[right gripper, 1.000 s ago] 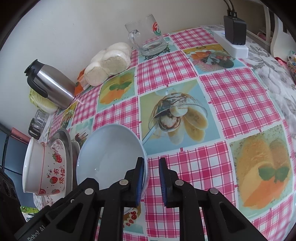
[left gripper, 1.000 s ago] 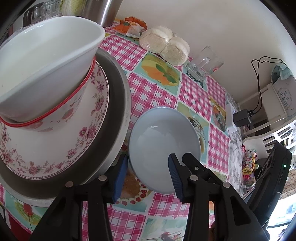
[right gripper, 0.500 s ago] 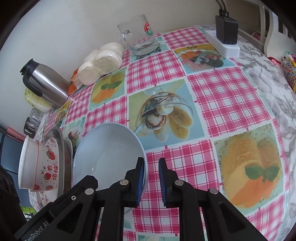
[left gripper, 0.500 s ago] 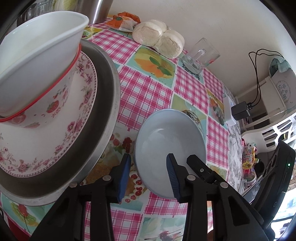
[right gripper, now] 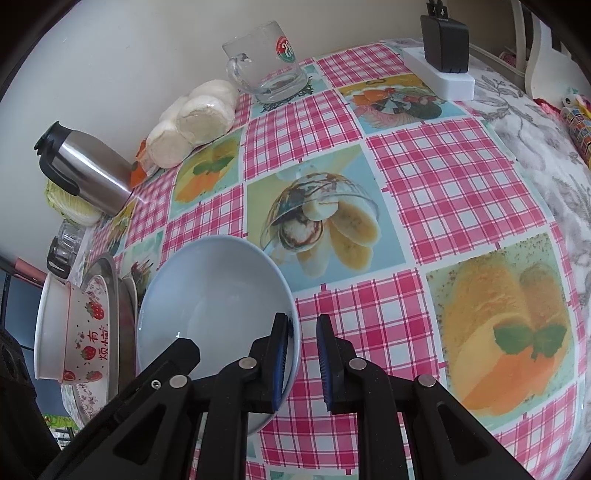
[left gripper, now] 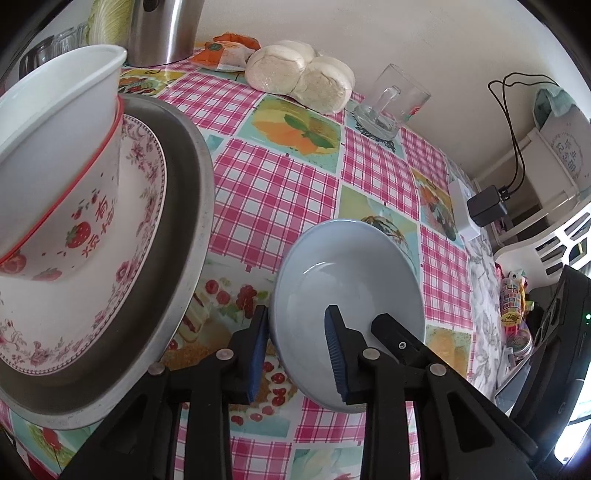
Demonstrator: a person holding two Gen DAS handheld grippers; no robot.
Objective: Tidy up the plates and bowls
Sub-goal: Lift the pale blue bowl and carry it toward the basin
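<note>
Two grippers on blue bowl [left gripper: 347,295], tilted on tabletop [left gripper: 280,177]: right gripper [right gripper: 301,360] fingers pinching its rim, left gripper [left gripper: 295,350] fingers just been closing astride opposite rim, not clamped. Next: lift w/ both onto bowl stack [left gripper: 55,155].

Left of the left claw [left gripper: 297,352], the white strawberry-print ceramic bowl [left gripper: 70,218] runs off the picture's left edge, and its plain white nested bowl [left gripper: 55,110] hides its inside. The floral-rimmed plate [left gripper: 140,206] and grey metal tray [left gripper: 184,221] beneath are cut off too. Ahead of it, the steel flask [left gripper: 162,29] loses its top. The right claw's [right gripper: 301,363] left finger [right gripper: 279,363] covers part of the pale blue bowl's [right gripper: 207,295] rim.
</note>
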